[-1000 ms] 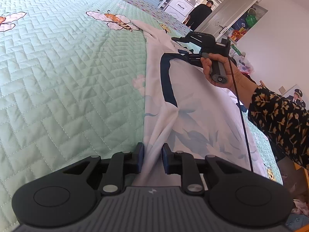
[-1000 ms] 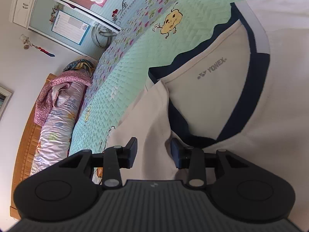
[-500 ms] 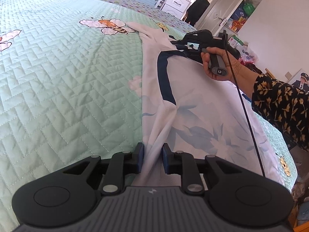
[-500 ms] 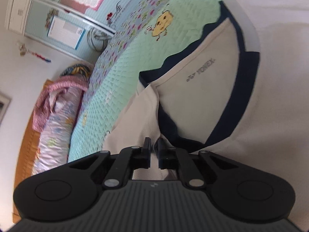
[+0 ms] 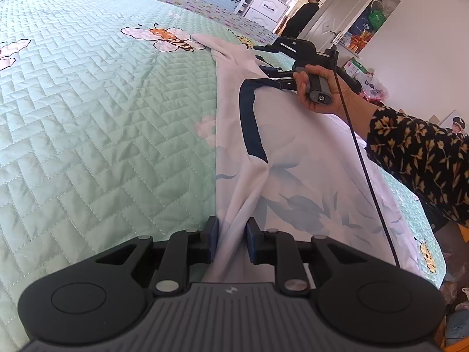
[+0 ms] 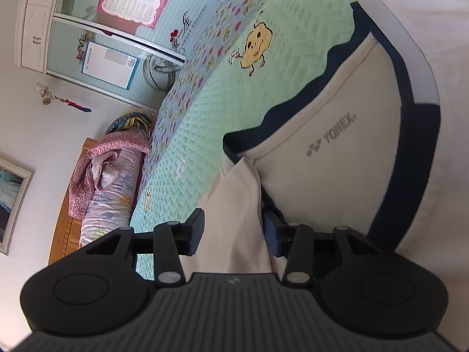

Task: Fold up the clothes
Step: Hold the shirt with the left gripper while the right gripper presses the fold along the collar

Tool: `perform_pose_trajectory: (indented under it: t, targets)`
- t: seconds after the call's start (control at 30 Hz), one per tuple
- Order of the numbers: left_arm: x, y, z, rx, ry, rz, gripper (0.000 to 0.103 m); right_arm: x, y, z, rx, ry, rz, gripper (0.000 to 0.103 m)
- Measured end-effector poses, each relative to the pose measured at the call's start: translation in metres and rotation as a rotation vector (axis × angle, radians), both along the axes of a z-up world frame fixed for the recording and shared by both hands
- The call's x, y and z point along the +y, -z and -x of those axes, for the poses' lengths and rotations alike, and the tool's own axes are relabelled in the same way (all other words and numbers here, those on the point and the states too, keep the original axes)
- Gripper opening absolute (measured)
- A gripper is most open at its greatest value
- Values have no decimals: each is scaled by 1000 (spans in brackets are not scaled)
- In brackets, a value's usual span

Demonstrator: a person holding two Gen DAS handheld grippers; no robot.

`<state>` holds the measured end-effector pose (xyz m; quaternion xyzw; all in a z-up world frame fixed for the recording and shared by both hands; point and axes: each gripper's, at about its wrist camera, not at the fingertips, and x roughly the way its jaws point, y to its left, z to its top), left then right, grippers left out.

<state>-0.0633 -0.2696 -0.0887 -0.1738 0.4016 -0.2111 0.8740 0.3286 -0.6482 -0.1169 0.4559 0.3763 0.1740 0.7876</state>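
Note:
A white shirt with a navy collar and a pale blue leaf print lies on the green quilted bedspread. My left gripper is shut on a bunched fold at the shirt's near edge. At the far end, a hand in a floral sleeve holds my right gripper at the collar. In the right wrist view the right gripper has its jaws opening. A flap of the shirt near the collar lies loosely between its pads.
A black cable runs from the right gripper across the shirt. A person in dark clothes stands by the doorway beyond the bed. Rolled bedding lies at the wooden headboard, beneath a wardrobe. Bags clutter the floor at the right.
The right gripper closed on the shirt flap by the collar half a second ago and has opened again. The left gripper kept its hold on the fold.

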Motion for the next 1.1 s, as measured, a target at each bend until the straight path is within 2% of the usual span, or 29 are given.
perform_pose_trajectory:
  t: [0.1,0.13,0.17,0.23,0.3,0.4,0.5,0.67,0.83,0.93,1.1]
  targets:
    - [0,0,0,-4,2,-2,21,5,-2,-2,-14,-1,34,46]
    - [0,0,0,-4,1,-3,21,8,-5,-2,-20,-14,74,41]
    - [-1,0,0,-4,0,-4,22,12,-8,-1,-26,-23,130,27]
    - [-2,-2,1,-7,0,-15,21,16,-12,3,-35,-31,191,9]
    - [-7,-5,2,-21,9,-49,21,19,-18,9,-59,-34,224,5]
    - [-14,-10,6,-41,13,-87,19,26,-32,17,-112,-31,279,4]
    - [-14,-12,5,-33,8,-73,18,32,-53,24,-168,-7,328,4]
    - [-17,-11,4,-29,10,-86,18,7,-76,38,-199,115,341,4]
    - [-19,-10,3,-28,22,-91,18,-23,-56,44,-100,220,415,4]
    - [-21,-9,1,-30,30,-99,18,-24,-36,40,-58,213,443,4]
    - [-22,-8,1,-31,34,-104,19,-15,-24,35,-61,149,434,4]
